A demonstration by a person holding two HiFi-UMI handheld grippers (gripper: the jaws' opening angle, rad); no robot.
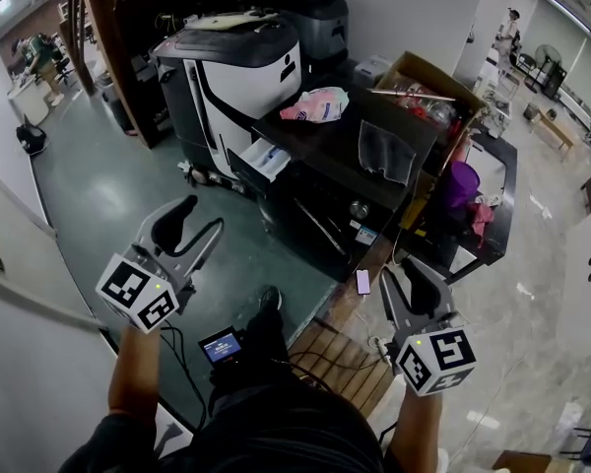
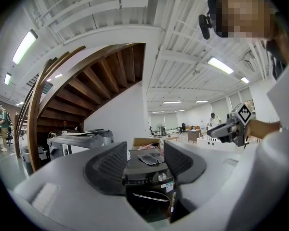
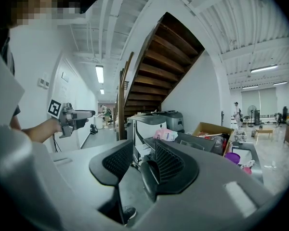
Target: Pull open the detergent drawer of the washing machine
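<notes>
Item 1, left gripper (image 2: 145,161): we record its jaws apart by a moderate gap, with nothing between the pads. Only the distant washer shows through the gap. It is held over the green floor (image 1: 108,195).

Item 2, right gripper (image 3: 143,159): we note a narrower gap here, the jaws apart and nothing clamped. It hangs above the wooden pallet (image 1: 345,358), near a phone (image 1: 362,281) by the pallet's far edge.

Item 3, washer (image 1: 310,215): black and front-loading, with a round door and a knob on its front. It stands ahead of both grippers and well apart from each.

Item 4, drawer (image 1: 266,158): we find it at the top left corner of the washer's front, standing pulled out (its white and blue inside shows from above). Neither gripper touches it.

Item 5, on the washer's top: a pink bag (image 1: 315,103) at the left edge and a grey cloth (image 1: 386,151) lying flat near the middle.

Item 6, surroundings: a white machine (image 1: 241,72) stands just left of the washer, close to the drawer. A cardboard box (image 1: 424,82) sits behind the washer's back edge, and a purple bucket (image 1: 461,183) is past its right side.
</notes>
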